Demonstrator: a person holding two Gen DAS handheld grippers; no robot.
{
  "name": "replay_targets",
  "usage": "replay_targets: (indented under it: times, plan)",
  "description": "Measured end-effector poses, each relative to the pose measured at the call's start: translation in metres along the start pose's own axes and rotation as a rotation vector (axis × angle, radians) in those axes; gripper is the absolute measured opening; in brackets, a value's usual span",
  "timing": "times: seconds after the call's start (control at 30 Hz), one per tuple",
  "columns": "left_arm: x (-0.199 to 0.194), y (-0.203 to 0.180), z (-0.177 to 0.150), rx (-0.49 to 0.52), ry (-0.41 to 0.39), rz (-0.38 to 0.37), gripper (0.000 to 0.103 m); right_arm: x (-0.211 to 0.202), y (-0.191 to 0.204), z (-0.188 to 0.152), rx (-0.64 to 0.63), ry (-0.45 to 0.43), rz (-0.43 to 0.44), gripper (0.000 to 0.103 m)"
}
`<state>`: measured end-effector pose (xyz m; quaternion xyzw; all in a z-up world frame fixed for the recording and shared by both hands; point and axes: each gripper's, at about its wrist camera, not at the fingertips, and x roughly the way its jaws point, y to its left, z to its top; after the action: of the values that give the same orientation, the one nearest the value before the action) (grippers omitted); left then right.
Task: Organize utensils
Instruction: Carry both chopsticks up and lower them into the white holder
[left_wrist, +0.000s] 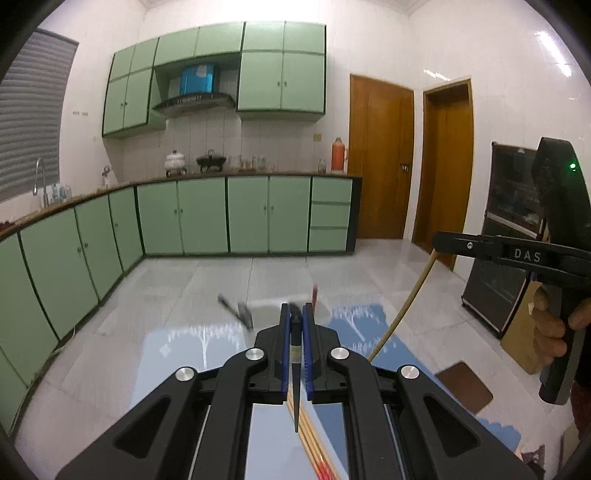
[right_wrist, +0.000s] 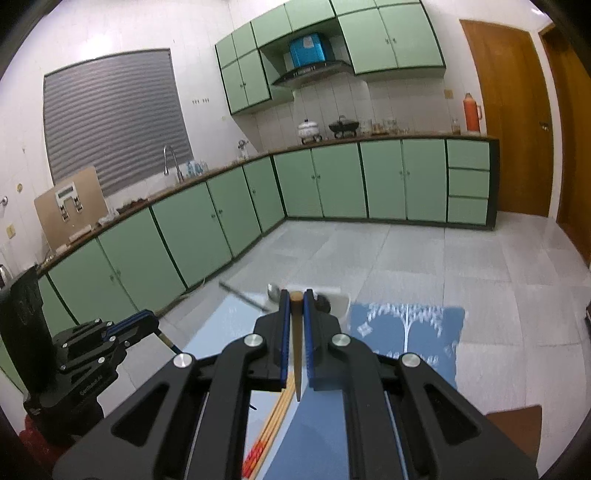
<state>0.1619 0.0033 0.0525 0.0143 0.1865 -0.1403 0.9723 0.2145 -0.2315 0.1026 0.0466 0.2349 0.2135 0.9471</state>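
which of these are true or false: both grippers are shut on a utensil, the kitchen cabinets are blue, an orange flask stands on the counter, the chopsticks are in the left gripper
1. Both grippers are shut on a utensil: true. The left gripper clamps a dark utensil handle; the right gripper clamps a tan utensil handle.
2. The kitchen cabinets are blue: false. The cabinets are green.
3. An orange flask stands on the counter: true. The flask is near the wooden door.
4. The chopsticks are in the left gripper: false. The chopsticks lie on the blue mat below.
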Motion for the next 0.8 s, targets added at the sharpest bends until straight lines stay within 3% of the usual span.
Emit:
replay_targets:
  times: [0.3,0.47,0.57,0.8]
  plan:
    - [0.022,0.008,0.073,0.015,-0.175,0.037,0.006,0.018,-0.006,0.061,-0.065,-0.097,-0.052,0.006]
    - [0.053,0.014,0.090,0.008,-0.211,0.054,0.006,0.055,-0.014,0.072,-0.082,-0.094,-0.072,0.006]
    - [0.078,0.018,0.086,0.005,-0.208,0.070,0.006,0.082,-0.018,0.068,-0.090,-0.075,-0.081,0.006]
    - [0.139,0.034,0.060,-0.027,-0.103,0.066,0.006,0.138,-0.027,0.045,-0.079,0.022,-0.081,0.006]
